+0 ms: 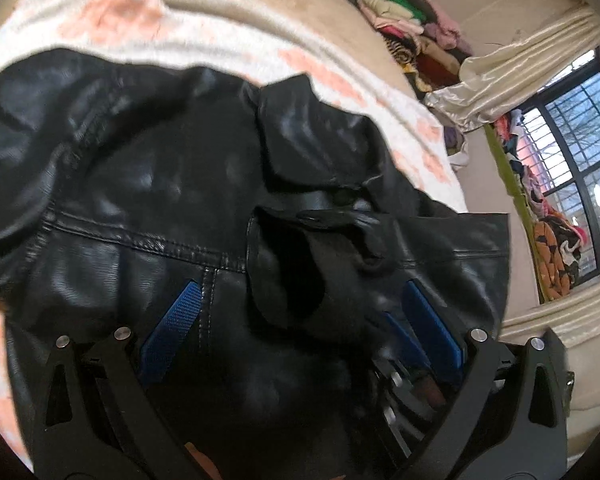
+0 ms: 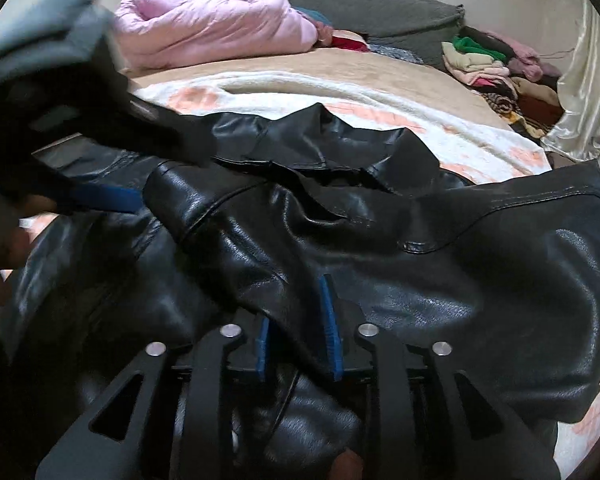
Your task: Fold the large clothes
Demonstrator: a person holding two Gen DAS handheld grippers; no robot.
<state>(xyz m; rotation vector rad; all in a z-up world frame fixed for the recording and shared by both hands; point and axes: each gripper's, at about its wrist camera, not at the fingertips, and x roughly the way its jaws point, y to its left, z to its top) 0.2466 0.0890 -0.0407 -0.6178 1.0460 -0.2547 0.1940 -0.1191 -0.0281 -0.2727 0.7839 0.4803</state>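
A black leather jacket (image 1: 148,184) lies rumpled on the white and peach blanket (image 1: 112,20) of a bed. In the left wrist view my left gripper (image 1: 302,286) hovers just over it, open, its blue pads far apart on either side of a dark folded sleeve end (image 1: 296,276). In the right wrist view my right gripper (image 2: 296,300) is low on the jacket (image 2: 440,280). A ridge of leather runs between its blue pads, which stand a little apart and do not press it. The left gripper's blue pad (image 2: 108,198) shows at the left, with a hand behind it.
A pink duvet (image 2: 212,28) lies bunched at the head of the bed against a grey headboard (image 2: 360,4). Stacked clothes (image 2: 488,64) sit at the far right corner. A cream curtain (image 1: 512,76), a window (image 1: 572,152) and more clothes on its ledge (image 1: 556,248) are to the right.
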